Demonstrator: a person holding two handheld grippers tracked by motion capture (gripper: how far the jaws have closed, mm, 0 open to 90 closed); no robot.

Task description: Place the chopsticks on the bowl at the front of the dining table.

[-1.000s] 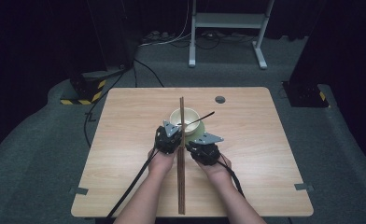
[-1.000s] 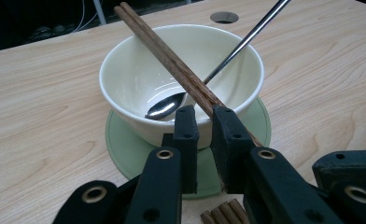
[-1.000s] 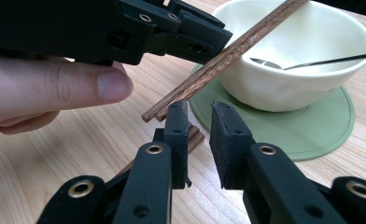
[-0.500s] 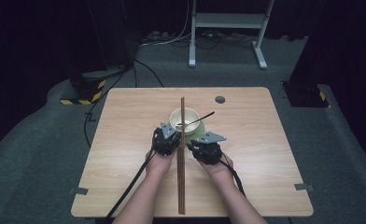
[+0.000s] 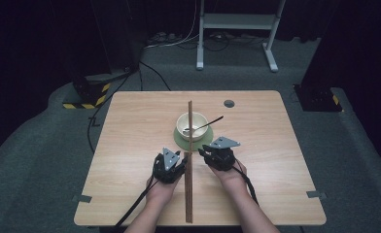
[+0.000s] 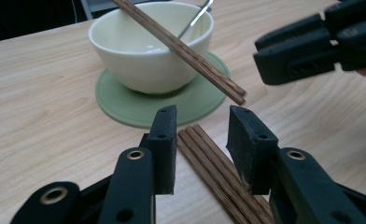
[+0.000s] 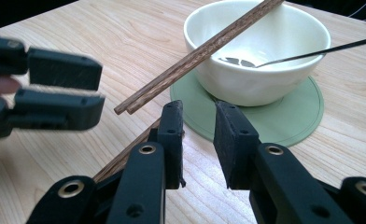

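Sitting on the worktop (image 5: 130,126), from left to right, are the left gripper (image 5: 175,164), a pair of wooden sticks lying flat (image 5: 188,189), and the right gripper (image 5: 209,156). Past them stands a cream bowl (image 5: 192,127) on a green mat (image 5: 179,138), with a spoon (image 5: 205,125) inside it. A second pair of sticks (image 5: 190,121) leans across the bowl, with its near end just over the mat's edge.

It looks like the job is to put the sticks by the bowl. One pair seems done, since it rests on the bowl's rim. The flat pair is left to do, and nobody is holding it yet.

In the left gripper view, the left gripper (image 6: 200,135) has its jaws released, and the flat sticks (image 6: 209,158) lie between them, not pinched. In the right gripper view, the right gripper (image 7: 197,135) has its jaws apart too, with nothing in them. The end of the flat sticks (image 7: 125,156) pokes out beside its left jaw.

Both hands rest low near the worktop, one on each side of the flat sticks. Both grippers tip in toward the far end of those sticks, close together but not touching
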